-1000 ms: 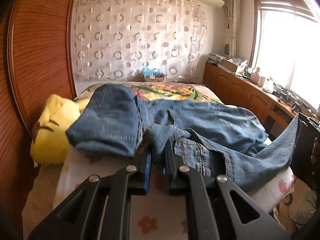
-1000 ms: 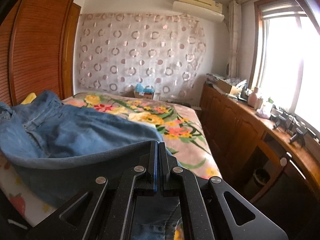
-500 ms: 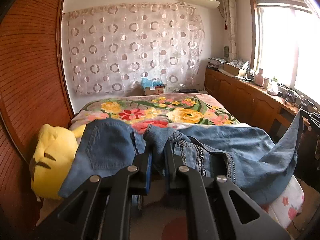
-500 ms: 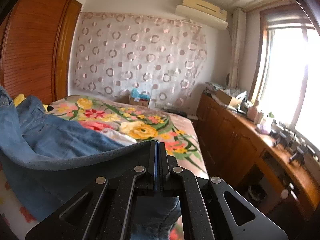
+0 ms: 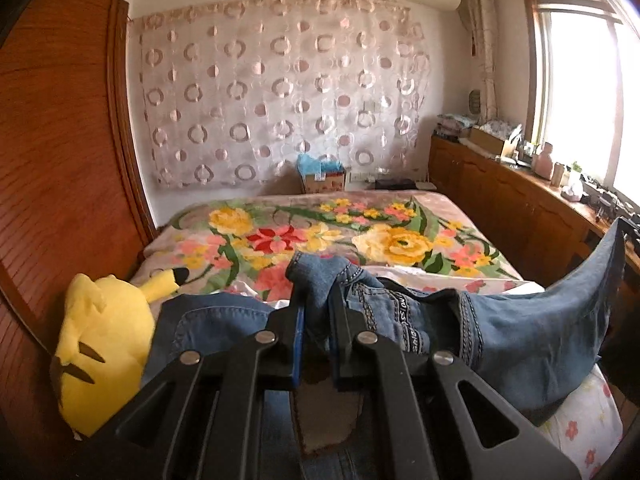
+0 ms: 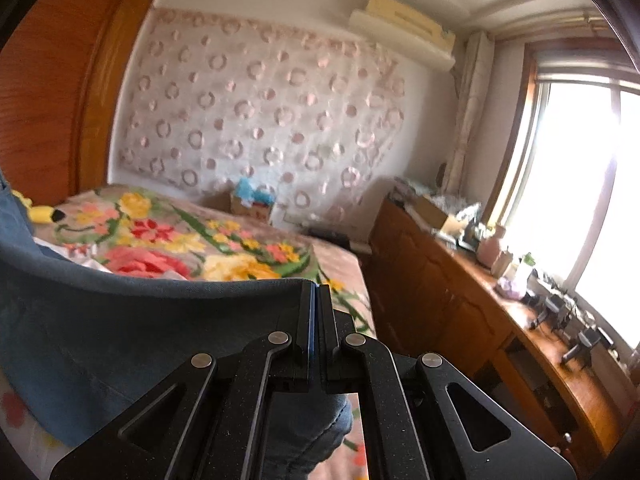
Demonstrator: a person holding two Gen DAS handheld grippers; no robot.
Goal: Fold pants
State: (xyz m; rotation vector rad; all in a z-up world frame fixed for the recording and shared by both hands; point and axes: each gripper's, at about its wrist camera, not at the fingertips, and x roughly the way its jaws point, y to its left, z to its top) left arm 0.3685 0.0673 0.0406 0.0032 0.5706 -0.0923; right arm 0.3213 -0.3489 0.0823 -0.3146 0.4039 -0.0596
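Note:
Blue denim pants [image 5: 512, 332] hang stretched between my two grippers over the near end of the bed. My left gripper [image 5: 316, 312] is shut on a bunched part of the waistband, whose stitched band runs off to the right. In the left wrist view the denim rises to a point at the far right edge. My right gripper [image 6: 317, 300] is shut on a thin edge of the pants [image 6: 120, 328], which sweep left in a long curved fold. Below both grippers the cloth hangs down out of sight.
The bed [image 5: 360, 236] carries a floral blanket. A yellow plush toy [image 5: 100, 344] lies at its left edge against the wooden wardrobe [image 5: 52, 140]. A low wooden cabinet [image 6: 460, 300] with clutter runs along the window side. A cardboard box [image 5: 322, 176] stands beyond the bed.
Both grippers have drawn back toward the near end of the bed, dragging the pants with them. More of the floral blanket now shows. The grips are unchanged.

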